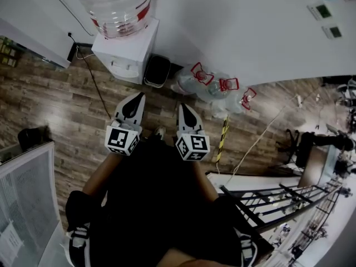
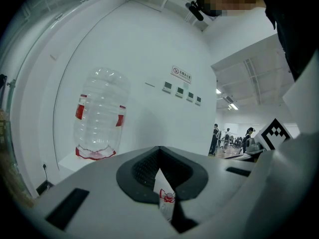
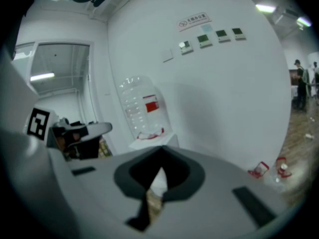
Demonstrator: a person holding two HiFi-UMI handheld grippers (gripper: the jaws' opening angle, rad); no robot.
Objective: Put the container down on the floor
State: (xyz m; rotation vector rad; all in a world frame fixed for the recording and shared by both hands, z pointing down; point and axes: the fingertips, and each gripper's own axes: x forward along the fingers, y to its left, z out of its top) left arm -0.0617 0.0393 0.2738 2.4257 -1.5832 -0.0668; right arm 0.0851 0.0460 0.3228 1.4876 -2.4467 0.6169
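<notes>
Head view: both grippers hang side by side over the wooden floor (image 1: 50, 88), in front of the person's dark clothing, tips toward the white wall (image 1: 239, 26). The left gripper (image 1: 138, 98) has its jaws closed, tips together, with nothing in them. The right gripper (image 1: 183, 111) also has its jaws fully closed and empty. The two are near each other but apart.

Ahead of them a white dispenser (image 1: 125, 54) stands against the wall, and a big clear bottle (image 1: 117, 7) with a red label sits neck-down on top of it. A black bin (image 1: 157, 70) stands on the floor just beside the dispenser, on its right. Further right, a group of clear bottles with red handles (image 1: 214, 85) lies on the floor at the foot of the wall, well apart from both grippers. A dark cable (image 1: 99, 90) runs over the floor from the wall, left of the dispenser.

The left gripper view and the right gripper view each show the jaws meeting at the tips, with the big bottle beyond them.
</notes>
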